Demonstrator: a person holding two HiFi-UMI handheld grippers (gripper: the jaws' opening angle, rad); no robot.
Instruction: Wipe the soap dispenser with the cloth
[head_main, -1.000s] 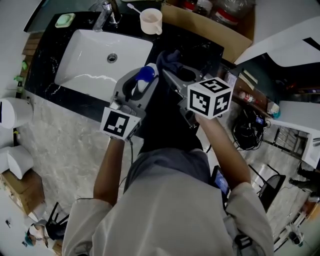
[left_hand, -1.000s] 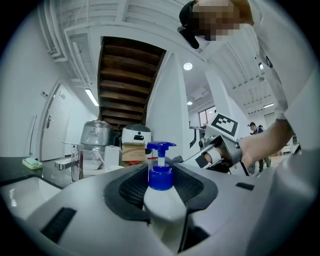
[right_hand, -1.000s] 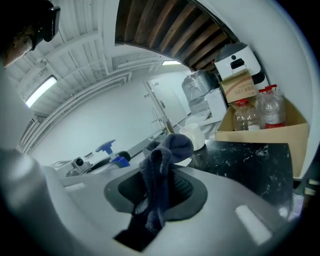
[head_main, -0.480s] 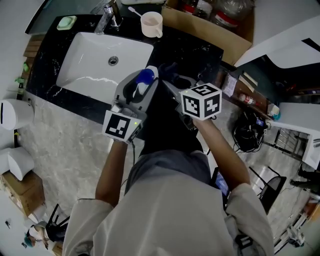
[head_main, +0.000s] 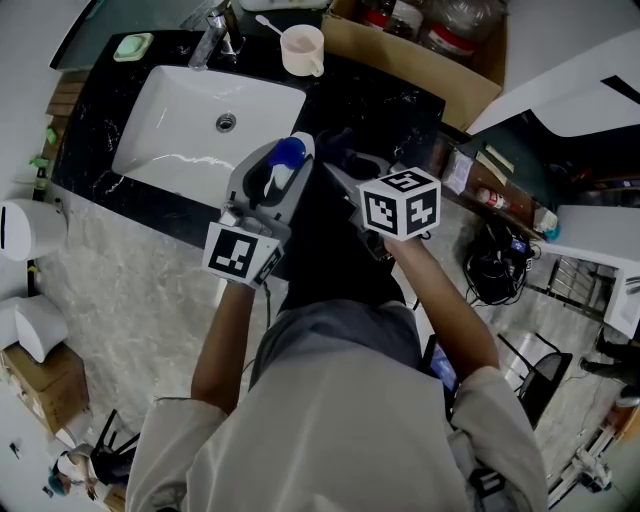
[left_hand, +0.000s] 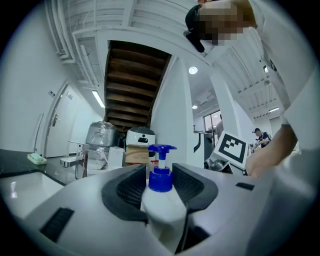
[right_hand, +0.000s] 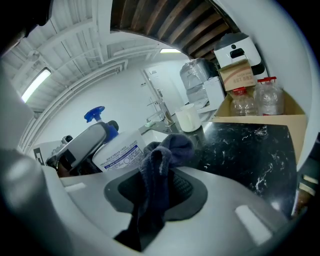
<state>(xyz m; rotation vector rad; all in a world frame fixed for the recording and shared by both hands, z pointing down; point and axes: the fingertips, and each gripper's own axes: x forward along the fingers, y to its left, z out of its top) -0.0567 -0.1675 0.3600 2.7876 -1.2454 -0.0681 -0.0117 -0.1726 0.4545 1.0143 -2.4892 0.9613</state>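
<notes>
My left gripper (head_main: 278, 182) (left_hand: 161, 187) is shut on the soap dispenser (left_hand: 161, 200), a white bottle with a blue pump head (head_main: 288, 152) (right_hand: 95, 114), held upright over the black counter beside the sink. Its printed label (right_hand: 120, 154) faces the right gripper view. My right gripper (head_main: 342, 165) (right_hand: 161, 187) is shut on a dark blue cloth (right_hand: 157, 172), bunched between its jaws and hanging out below them. The cloth's front fold lies close against the bottle's side; I cannot tell whether they touch.
A white sink (head_main: 205, 125) with a chrome tap (head_main: 212, 35) lies left of the grippers. A cream mug (head_main: 303, 45) stands behind it. A cardboard box (head_main: 440, 60) with plastic bottles (right_hand: 252, 102) sits on the black counter (right_hand: 250, 145) at back right. A green soap dish (head_main: 131, 43) is far left.
My right gripper with the cloth has sunk and drawn slightly left, nearer the bottle; its marker cube now shows more of its top. The left gripper and dispenser have stayed put.
</notes>
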